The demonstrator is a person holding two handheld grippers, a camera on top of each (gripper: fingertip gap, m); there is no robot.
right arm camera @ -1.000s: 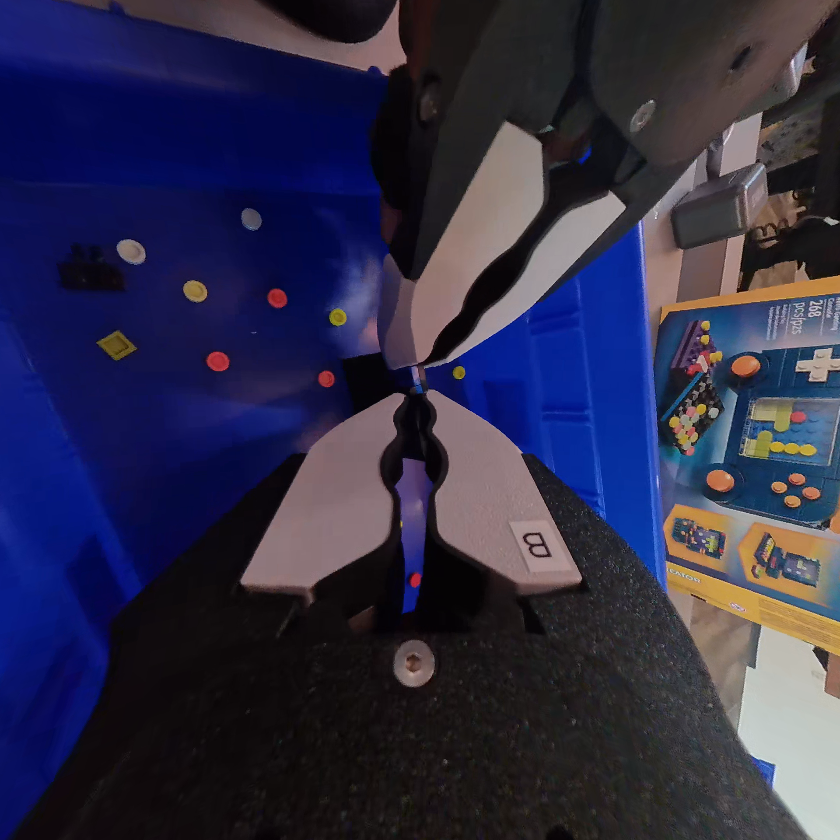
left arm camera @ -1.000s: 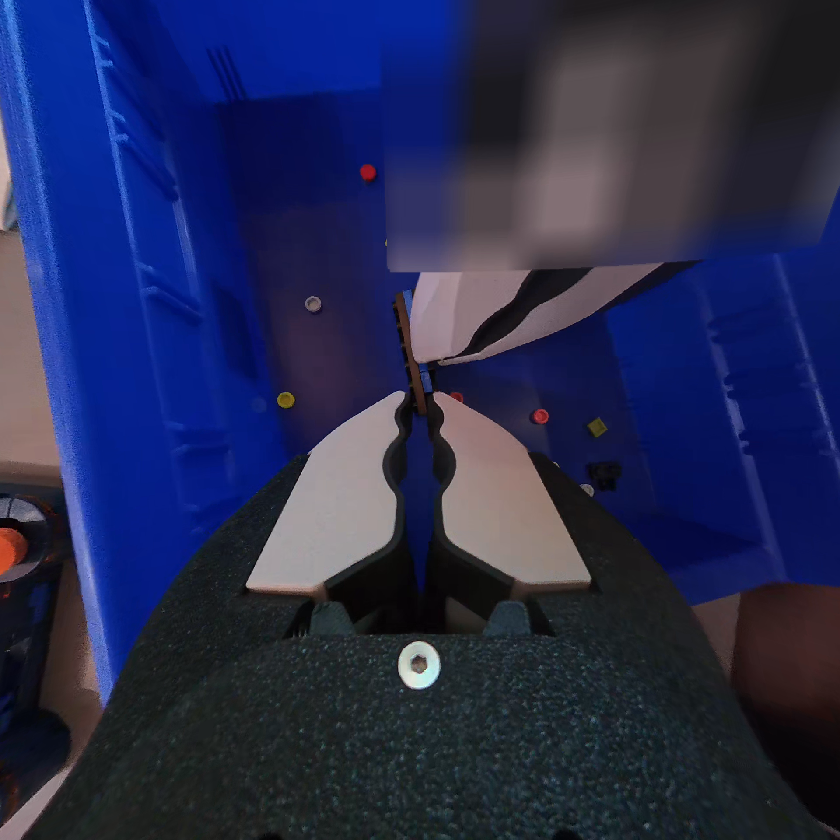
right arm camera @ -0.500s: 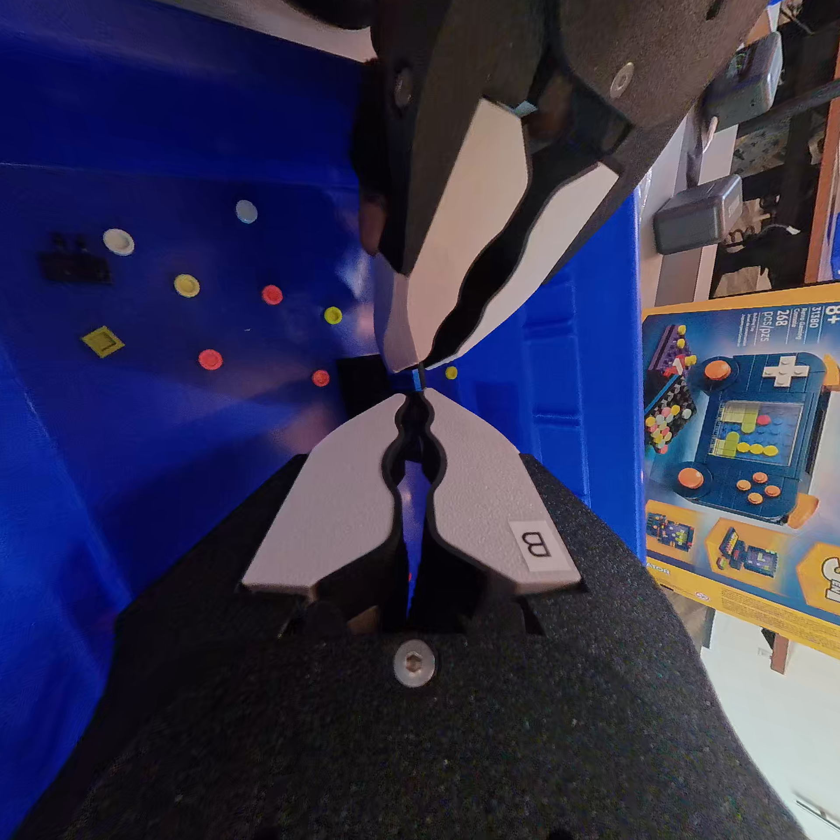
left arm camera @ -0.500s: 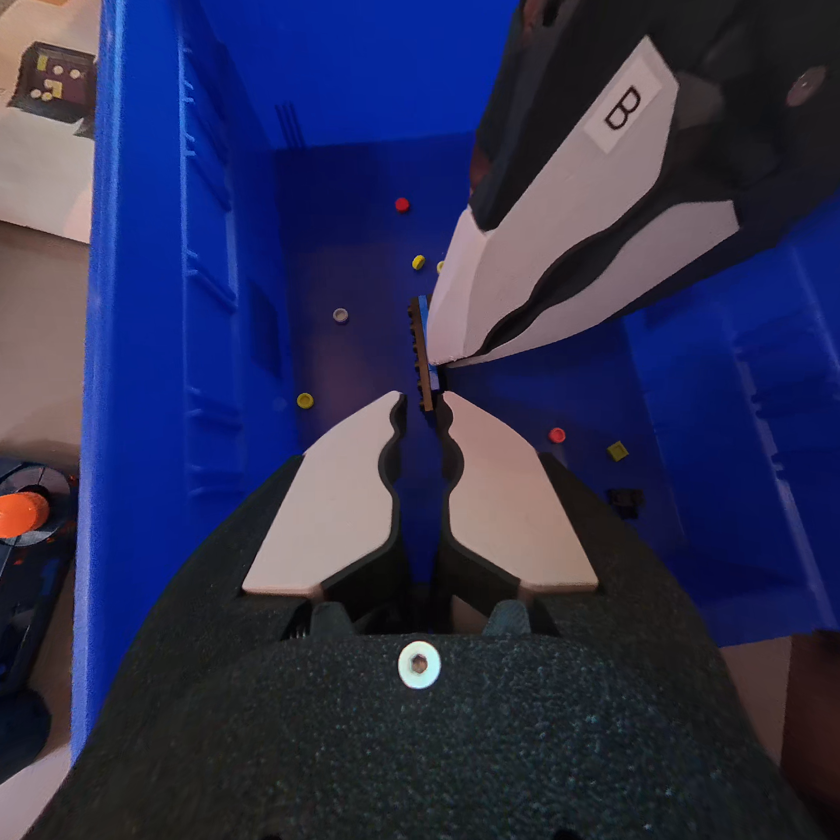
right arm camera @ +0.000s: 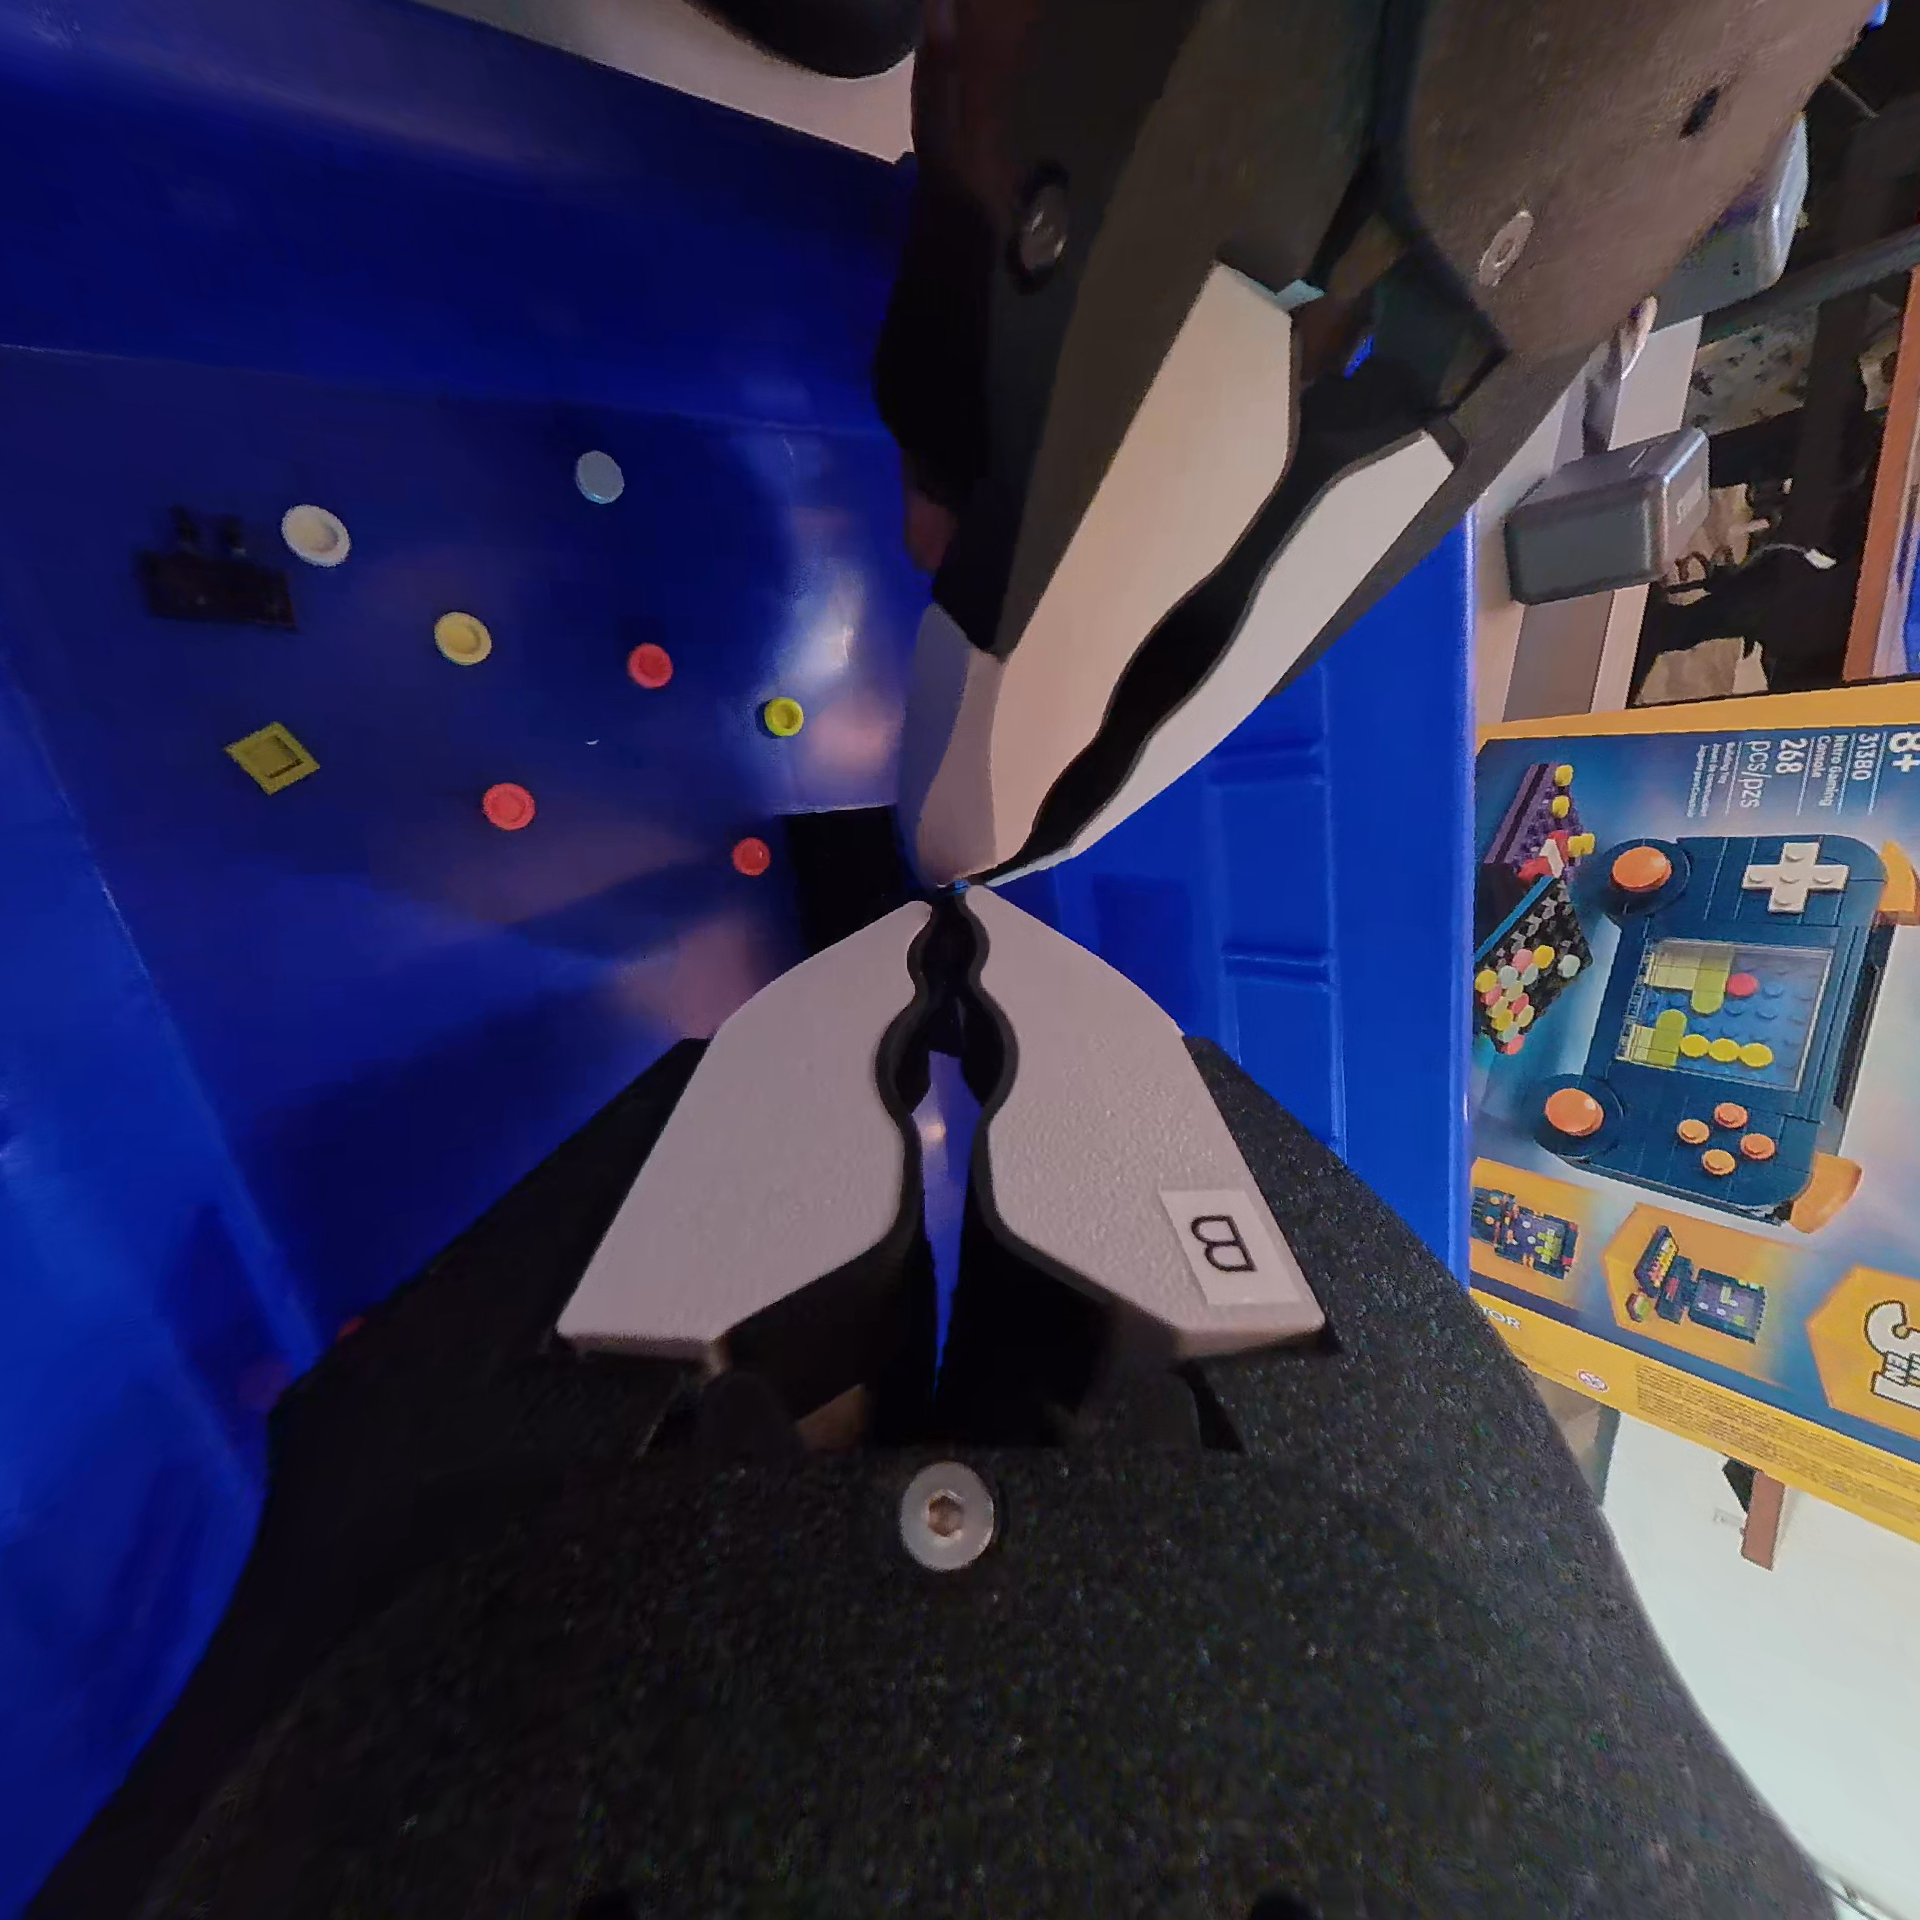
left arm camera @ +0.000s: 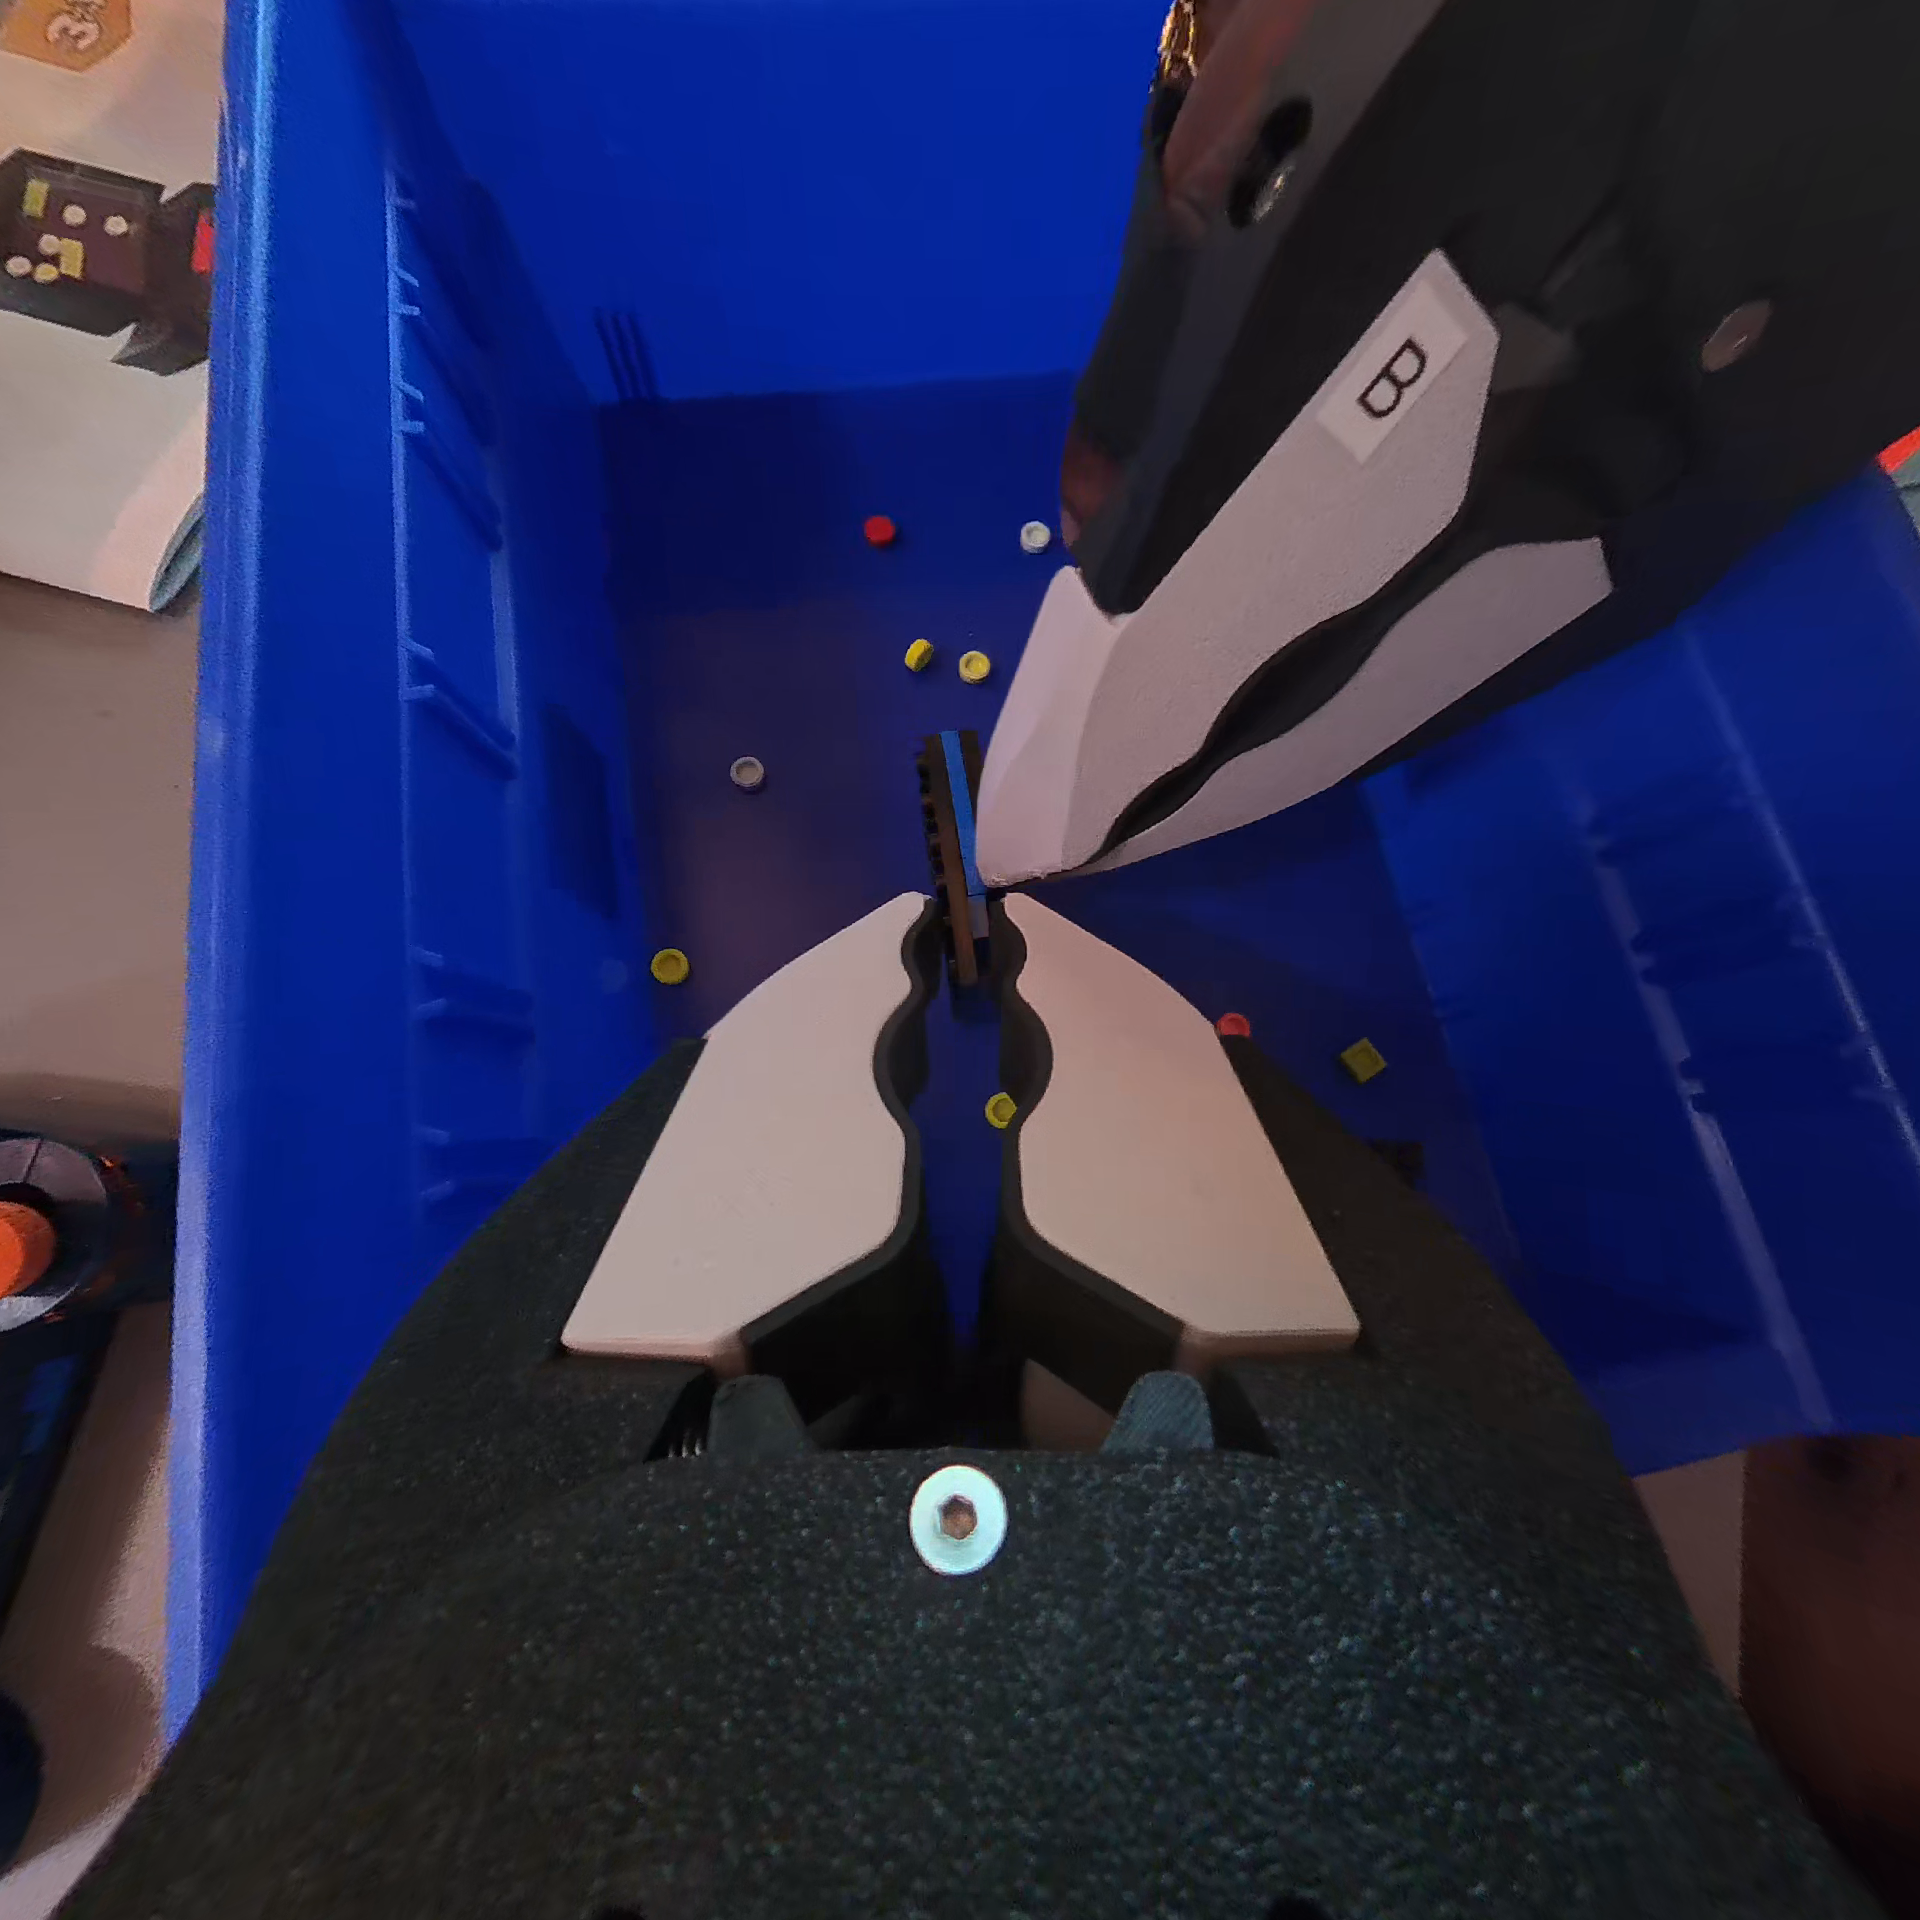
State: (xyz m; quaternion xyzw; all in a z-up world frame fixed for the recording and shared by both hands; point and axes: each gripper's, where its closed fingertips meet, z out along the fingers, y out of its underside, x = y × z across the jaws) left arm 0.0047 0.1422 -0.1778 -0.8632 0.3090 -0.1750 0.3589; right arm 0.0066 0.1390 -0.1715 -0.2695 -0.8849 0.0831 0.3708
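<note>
My left gripper (left arm camera: 964, 909) is shut on the lower end of a thin black studded plate with a blue layer (left arm camera: 956, 831), held edge-on over the blue bin (left arm camera: 312, 727). My right gripper (left arm camera: 1023, 878) comes in from the upper right, and its closed tips touch the blue layer's edge. In the right wrist view my right gripper (right arm camera: 951, 906) is shut on a thin blue sliver (right arm camera: 958, 886) of that piece. The left gripper (right arm camera: 971, 871) comes down from above and meets it tip to tip. Most of the plate is hidden there.
Loose small studs lie on the bin floor: red (left arm camera: 879, 530), yellow (left arm camera: 669, 965), grey (left arm camera: 747, 772), a yellow square tile (right arm camera: 272, 757) and a black piece (right arm camera: 213, 587). A toy box (right arm camera: 1704, 1039) lies right of the bin. A printed sheet (left arm camera: 83, 312) lies to its left.
The plate now sits between my left fingertips instead of just beyond them. Both grippers have lifted a little from the bin floor, still tip to tip.
</note>
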